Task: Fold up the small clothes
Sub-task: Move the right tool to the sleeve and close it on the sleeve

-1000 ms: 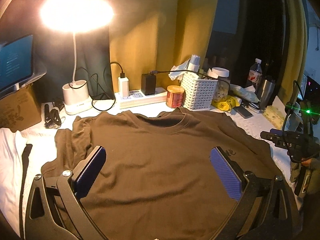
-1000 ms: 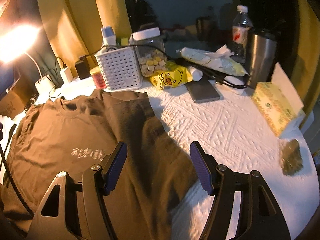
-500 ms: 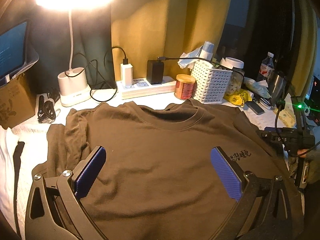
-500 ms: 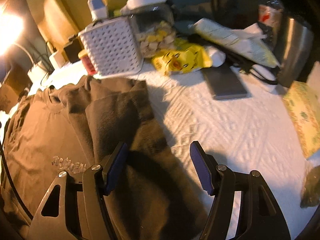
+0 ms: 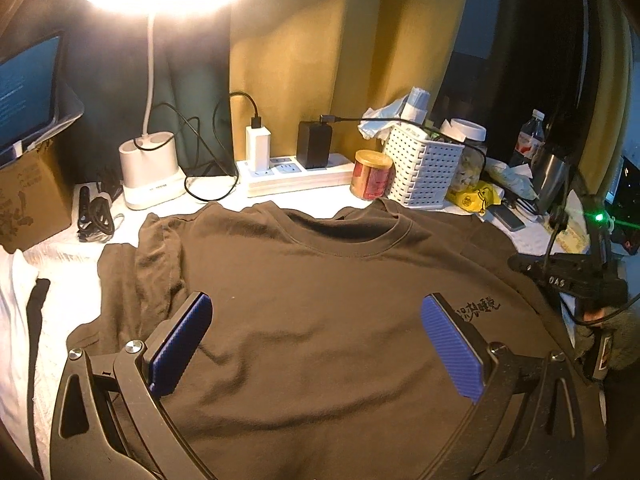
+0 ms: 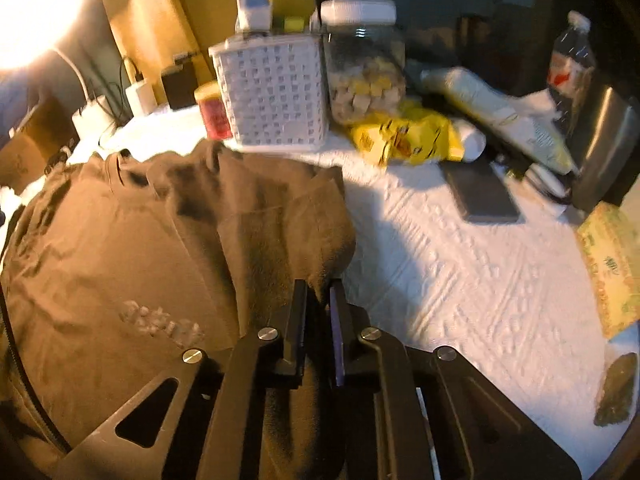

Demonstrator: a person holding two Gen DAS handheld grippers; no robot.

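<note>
A brown T-shirt [image 5: 320, 280] lies flat, front up, on the white table cover [image 6: 460, 260], its neckline toward the back. My left gripper [image 5: 316, 304] hovers open over the chest, blue pads [image 5: 180, 340] wide apart, nothing between them. In the right wrist view the shirt's right sleeve [image 6: 288, 232] lies folded over the body. My right gripper [image 6: 319, 286] sits at the sleeve's near edge; its jaws are closing and pinch a fold of brown cloth. The printed chest lettering [image 6: 160, 322] lies left of them.
Along the back stand a lamp base [image 5: 150, 176], power strip [image 5: 296, 174], red tin [image 5: 372, 174], white basket [image 5: 420, 168] and snack jar [image 6: 362, 68]. A yellow packet [image 6: 404, 136], phone [image 6: 484, 194] and steel mug [image 6: 604, 136] sit right. Cardboard box [image 5: 28, 196] at left.
My right gripper moved forward to the sleeve's edge and its jaws went from wide open to pinched on the cloth. The left gripper stayed open and edged slightly closer over the shirt.
</note>
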